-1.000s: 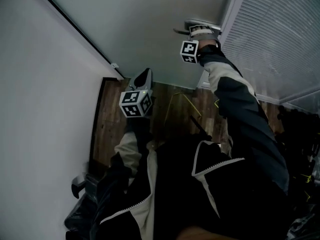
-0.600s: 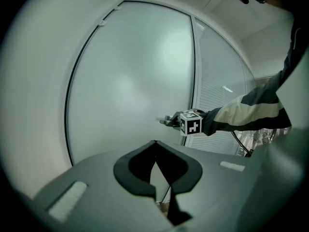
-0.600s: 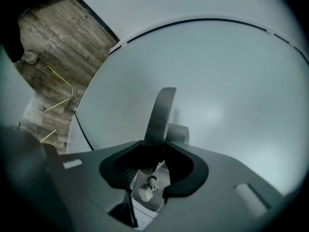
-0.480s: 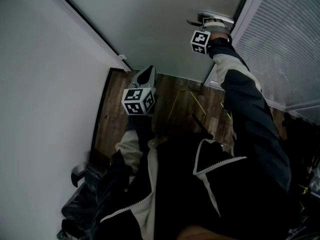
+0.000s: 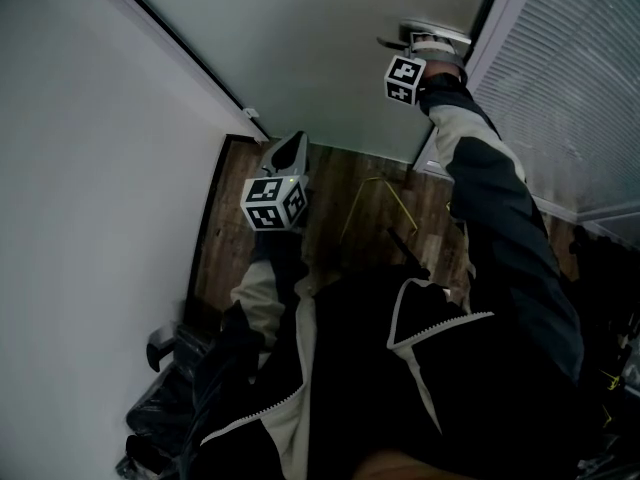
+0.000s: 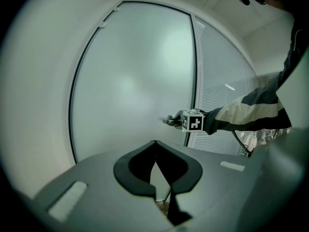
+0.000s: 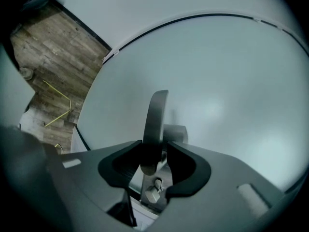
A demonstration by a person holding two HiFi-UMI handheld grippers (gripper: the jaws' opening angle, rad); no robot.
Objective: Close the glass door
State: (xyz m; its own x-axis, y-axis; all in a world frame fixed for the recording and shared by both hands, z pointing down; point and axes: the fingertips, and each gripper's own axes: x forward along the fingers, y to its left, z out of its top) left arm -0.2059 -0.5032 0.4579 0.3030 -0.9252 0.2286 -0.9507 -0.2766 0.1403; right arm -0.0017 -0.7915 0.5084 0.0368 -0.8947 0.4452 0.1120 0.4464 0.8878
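Far ahead, glass door (image 5: pixel 320 48) stood btwn left wall (image 5: pixel 80 168) & right blinds (image 5: pixel 570 78). Its handle (image 7: pixel 157 110) sat loose btwn jaws of right tool (image 7: pixel 157 146), which had just been opening. Left tool (image 6: pixel 154 149), nearer, was pinched together, empty.

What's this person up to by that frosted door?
A person is working a frosted glass door with two handheld tools. The right tool has the door handle between its jaws, which have just been opening. The left tool hangs back from the door, shut and empty.
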